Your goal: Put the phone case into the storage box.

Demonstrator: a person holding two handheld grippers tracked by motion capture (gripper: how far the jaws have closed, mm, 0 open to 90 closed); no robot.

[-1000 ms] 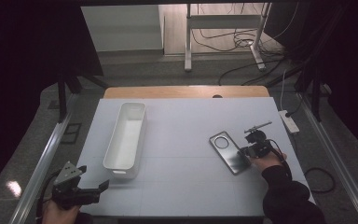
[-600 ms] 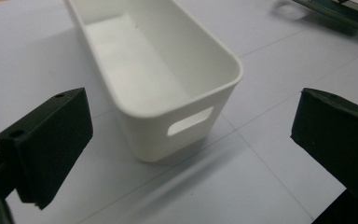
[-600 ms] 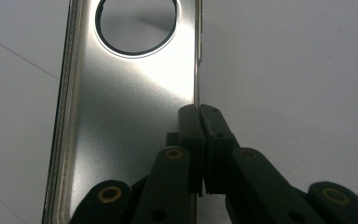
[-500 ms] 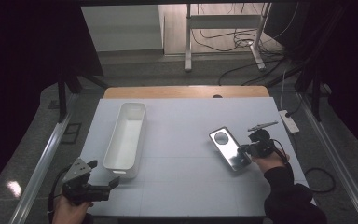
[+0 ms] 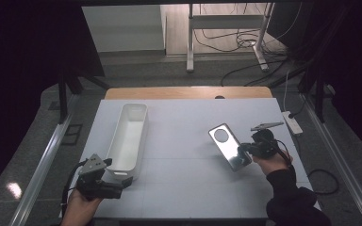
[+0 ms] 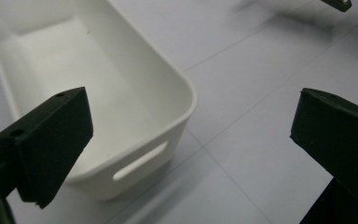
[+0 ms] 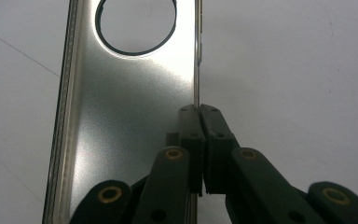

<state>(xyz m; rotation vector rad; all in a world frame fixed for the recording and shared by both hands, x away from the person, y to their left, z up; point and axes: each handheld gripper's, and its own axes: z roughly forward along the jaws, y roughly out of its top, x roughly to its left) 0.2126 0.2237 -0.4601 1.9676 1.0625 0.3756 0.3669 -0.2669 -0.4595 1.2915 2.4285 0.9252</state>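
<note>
The phone case is pinched at its edge by the right hand-held gripper; the left hand-held gripper is held wide open, empty, beside the bin.

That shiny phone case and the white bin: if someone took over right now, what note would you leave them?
Right gripper: fingers shut on the long edge of the phone case, lifted and tilted above the table.
Left gripper: open, holding nothing, at the near end of the white bin.
Done: case gripped.
Left, probably: carry it over to the bin, which has nothing in it.
</note>
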